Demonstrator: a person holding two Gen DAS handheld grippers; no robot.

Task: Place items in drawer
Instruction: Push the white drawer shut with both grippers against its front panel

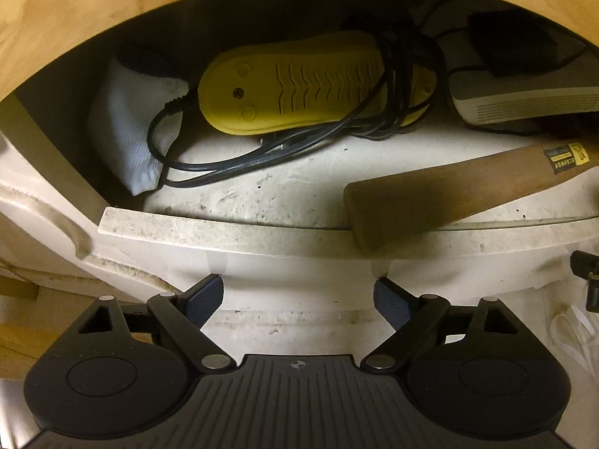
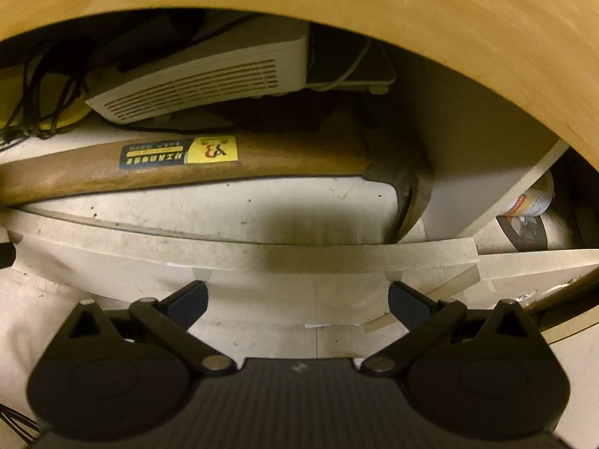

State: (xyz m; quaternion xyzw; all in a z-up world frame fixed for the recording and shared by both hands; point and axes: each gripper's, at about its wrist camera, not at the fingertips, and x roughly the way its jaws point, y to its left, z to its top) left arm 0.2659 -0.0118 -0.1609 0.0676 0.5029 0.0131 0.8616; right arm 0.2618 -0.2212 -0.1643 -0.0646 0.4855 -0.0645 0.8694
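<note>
The white drawer [image 1: 224, 230] stands open under a wooden top. Inside lie a yellow shoe-shaped device [image 1: 299, 86] with a black cord [image 1: 224, 166], a white ribbed pouch [image 1: 127, 138], a white vented box [image 1: 524, 101] and a wooden-handled hammer [image 1: 449, 194]. The hammer [image 2: 187, 170] with its metal head [image 2: 404, 194] and the vented box [image 2: 209, 78] also show in the right wrist view, behind the drawer's front edge [image 2: 262, 258]. My left gripper [image 1: 298, 297] is open and empty in front of the drawer's front edge. My right gripper [image 2: 297, 299] is open and empty, also just outside the front edge.
The wooden top [image 2: 374, 11] overhangs the drawer closely. A round tin with a label [image 2: 531, 202] sits in a space to the right of the drawer. A black latch-like part [image 1: 587, 273] shows at the right edge of the left wrist view.
</note>
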